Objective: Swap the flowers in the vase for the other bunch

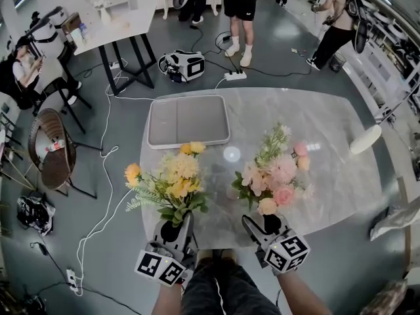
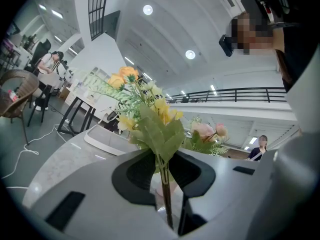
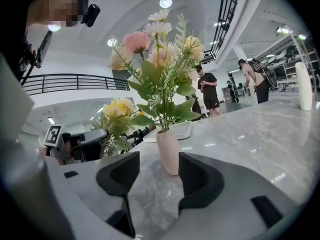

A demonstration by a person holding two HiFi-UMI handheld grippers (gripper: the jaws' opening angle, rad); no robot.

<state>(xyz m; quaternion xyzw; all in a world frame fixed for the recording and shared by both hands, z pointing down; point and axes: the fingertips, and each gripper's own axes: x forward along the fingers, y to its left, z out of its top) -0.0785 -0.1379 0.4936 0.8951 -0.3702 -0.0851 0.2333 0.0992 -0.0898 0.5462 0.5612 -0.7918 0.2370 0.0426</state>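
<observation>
My left gripper [image 1: 174, 227] pinches the yellow bunch [image 1: 174, 176] tight, and my open right gripper [image 1: 260, 224] should close softly on the pink vase [image 3: 168, 151] so it won't tip.

Grey marble table [image 1: 328, 176], with a shallow grey tray [image 1: 188, 120] lying flat on its far side. Wicker chair [image 1: 56, 156] stands on the floor left of the table. White power strip [image 1: 235, 76] lies on the floor beyond the far edge.
</observation>
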